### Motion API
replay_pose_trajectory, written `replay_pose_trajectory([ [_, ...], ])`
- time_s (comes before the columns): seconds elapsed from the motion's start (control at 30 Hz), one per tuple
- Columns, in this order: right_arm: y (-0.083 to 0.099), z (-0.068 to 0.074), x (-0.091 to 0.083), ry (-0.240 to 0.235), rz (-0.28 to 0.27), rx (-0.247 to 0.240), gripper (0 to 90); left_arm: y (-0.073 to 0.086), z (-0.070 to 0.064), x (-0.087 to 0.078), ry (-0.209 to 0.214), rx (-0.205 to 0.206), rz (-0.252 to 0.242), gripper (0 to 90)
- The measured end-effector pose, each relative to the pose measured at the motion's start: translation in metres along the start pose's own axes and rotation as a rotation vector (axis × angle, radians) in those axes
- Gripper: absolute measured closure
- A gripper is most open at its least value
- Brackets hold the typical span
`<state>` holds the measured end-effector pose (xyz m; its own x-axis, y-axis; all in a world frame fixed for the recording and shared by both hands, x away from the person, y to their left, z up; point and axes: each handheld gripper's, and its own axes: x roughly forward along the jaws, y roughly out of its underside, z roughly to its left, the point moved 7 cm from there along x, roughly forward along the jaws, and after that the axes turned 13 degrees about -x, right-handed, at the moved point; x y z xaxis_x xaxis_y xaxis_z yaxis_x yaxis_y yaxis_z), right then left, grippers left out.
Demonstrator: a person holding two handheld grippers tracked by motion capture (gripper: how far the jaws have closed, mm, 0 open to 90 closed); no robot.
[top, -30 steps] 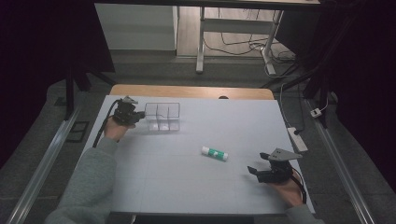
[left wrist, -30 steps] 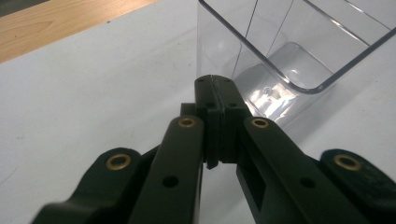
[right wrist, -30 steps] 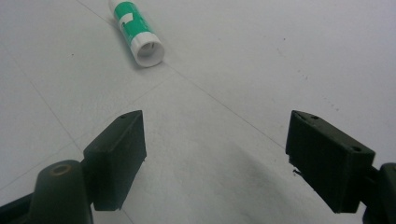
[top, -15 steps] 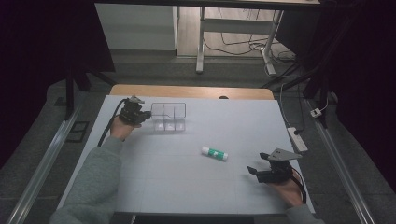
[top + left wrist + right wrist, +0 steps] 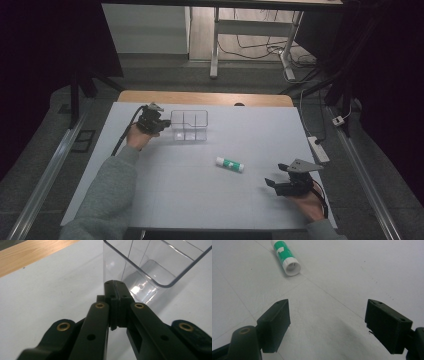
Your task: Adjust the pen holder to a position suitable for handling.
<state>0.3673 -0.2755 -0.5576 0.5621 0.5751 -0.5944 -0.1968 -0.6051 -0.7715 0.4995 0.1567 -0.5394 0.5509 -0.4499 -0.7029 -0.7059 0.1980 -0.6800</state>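
Note:
A clear plastic box (image 5: 189, 125) with dividers stands at the back left of the white table (image 5: 190, 205). My left gripper (image 5: 162, 124) is at the box's left side. In the left gripper view that gripper (image 5: 113, 283) is shut with nothing between its jaws, and its tips rest low against the wall of the box (image 5: 150, 270). A green and white glue stick (image 5: 230, 164) lies on its side near the table's middle. My right gripper (image 5: 272, 184) stands open at the front right. In its own view the gripper (image 5: 327, 325) is a short way from the glue stick (image 5: 285, 256).
A strip of bare wood (image 5: 200, 97) runs along the table's far edge. A white power strip (image 5: 317, 149) lies at the right edge. Metal rails run along both sides of the table, and cables lie on the floor beyond it.
My left gripper and the clear box have slid to the right together over the table. The right gripper and the glue stick have stayed put.

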Motion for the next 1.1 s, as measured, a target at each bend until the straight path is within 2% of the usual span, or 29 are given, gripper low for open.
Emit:
replay_pose_trajectory([
  [0.87,0.000,0.001,0.001,-0.004,0.005,-0.003,19.9,-0.012,-0.029,0.021,0.036,0.027,0.008,88.9],
  [1.1,0.000,0.001,0.001,-0.006,0.005,-0.004,19.9,-0.013,-0.030,0.023,0.030,0.036,0.017,88.9],
])
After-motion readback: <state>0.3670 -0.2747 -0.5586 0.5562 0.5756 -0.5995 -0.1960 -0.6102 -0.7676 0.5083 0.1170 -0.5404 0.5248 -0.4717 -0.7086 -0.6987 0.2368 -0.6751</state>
